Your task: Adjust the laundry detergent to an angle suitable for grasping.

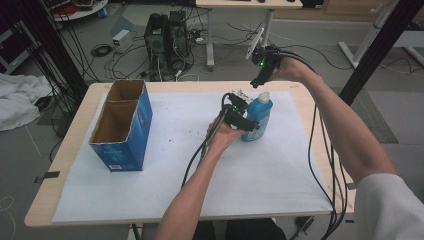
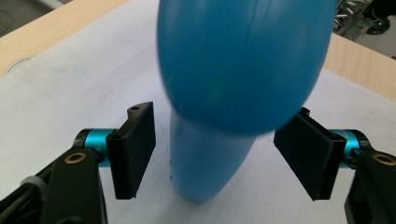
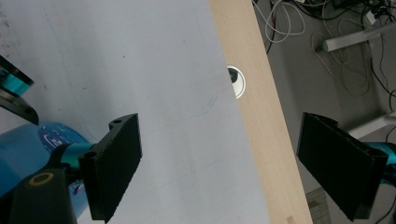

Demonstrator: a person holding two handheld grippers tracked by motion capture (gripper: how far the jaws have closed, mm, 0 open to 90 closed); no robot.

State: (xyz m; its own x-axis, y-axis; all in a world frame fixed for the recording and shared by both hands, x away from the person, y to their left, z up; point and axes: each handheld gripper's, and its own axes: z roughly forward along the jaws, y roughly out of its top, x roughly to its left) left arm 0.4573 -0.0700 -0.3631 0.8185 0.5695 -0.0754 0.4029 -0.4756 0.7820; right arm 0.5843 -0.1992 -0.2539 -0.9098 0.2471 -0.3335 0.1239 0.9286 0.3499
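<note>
- High view: nearest the camera are the person's forearms, rising from the bottom edge; the left gripper (image 1: 248, 121) is at the side of the blue bottle (image 1: 259, 116), which stands upright on the white sheet (image 1: 165, 170) near the middle of the table (image 1: 70, 145). The right gripper (image 1: 258, 80) hangs in the air above the bottle's white cap (image 1: 264, 96), clear of it. An open blue carton (image 1: 122, 125) stands well apart on the left
- Left gripper view: closest are the black pads (image 2: 135, 147), spread wide on either side of the blue bottle (image 2: 233, 84), which sits between them; a gap shows on both sides, so nothing is clamped. I judge the step in hand to be the grasp of the bottle's body; the next move calls for closing the jaws squarely on it without tipping it
- Right gripper view: its own pads (image 3: 116, 163) stand wide apart and hold nothing; below lie the sheet, the table's wooden edge (image 3: 254, 102) with a cable hole (image 3: 237, 80), and the floor cables beyond. The bottle (image 3: 28, 149) sits low at the left, so this gripper must swing over before it can reach the cap, which looks its likely aim
</note>
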